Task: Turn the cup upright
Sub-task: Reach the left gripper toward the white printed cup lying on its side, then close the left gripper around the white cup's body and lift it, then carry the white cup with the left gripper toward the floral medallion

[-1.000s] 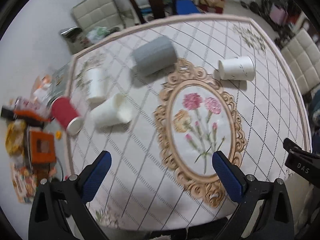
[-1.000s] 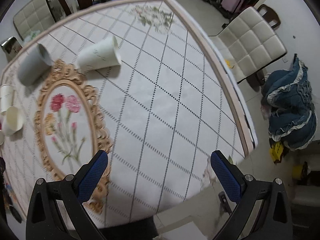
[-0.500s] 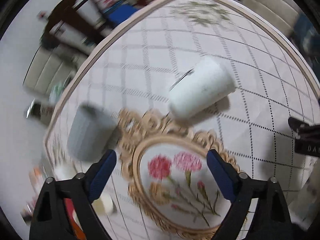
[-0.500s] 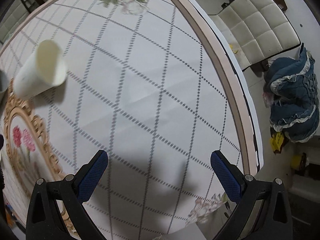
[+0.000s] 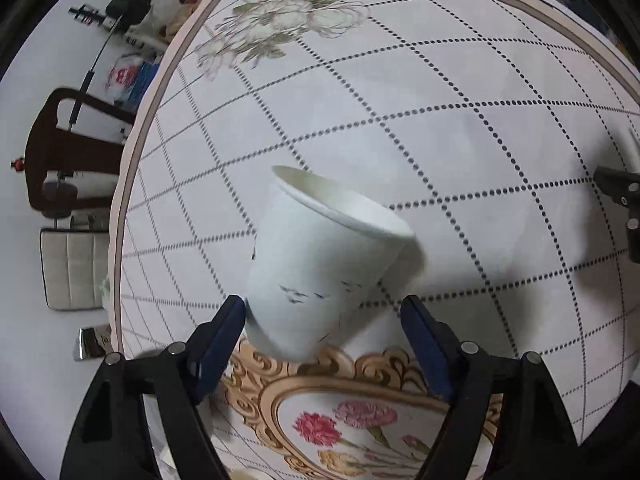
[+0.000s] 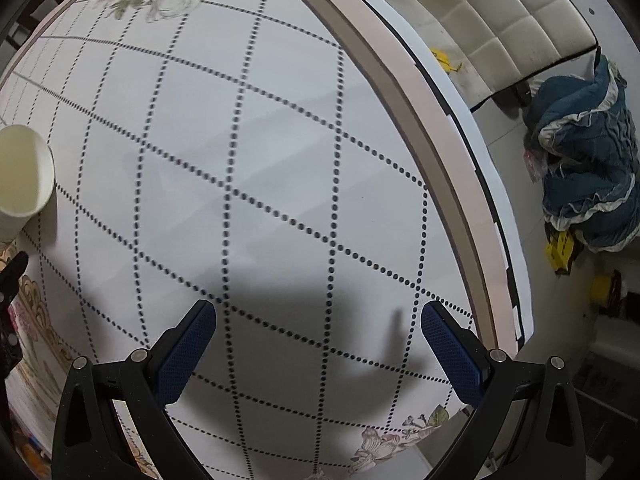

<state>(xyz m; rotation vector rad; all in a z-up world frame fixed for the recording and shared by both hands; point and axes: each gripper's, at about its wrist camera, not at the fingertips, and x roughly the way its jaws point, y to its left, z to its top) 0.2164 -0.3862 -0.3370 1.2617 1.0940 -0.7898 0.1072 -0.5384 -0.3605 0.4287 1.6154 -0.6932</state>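
Observation:
A white paper cup [image 5: 320,272] lies on its side on the patterned tablecloth [image 5: 460,128], with its open rim pointing away from me and its base toward me. My left gripper [image 5: 324,336] is open, and its blue fingers straddle the cup's base end; the left finger is at the cup's wall and the right finger stands apart from it. The cup's open mouth also shows at the left edge of the right wrist view [image 6: 22,176]. My right gripper [image 6: 318,354] is open and empty, low over bare cloth to the right of the cup.
The table's edge [image 6: 452,152] curves down the right side, with a padded chair [image 6: 508,20] and blue clothing [image 6: 588,176] on the floor beyond. A dark wooden chair [image 5: 68,152] and a cushioned seat [image 5: 72,268] stand past the left edge.
My left gripper has swung right and closed in on the white cup, which now sits between its fingers. My right gripper has dropped closer to the cloth. Both stay open.

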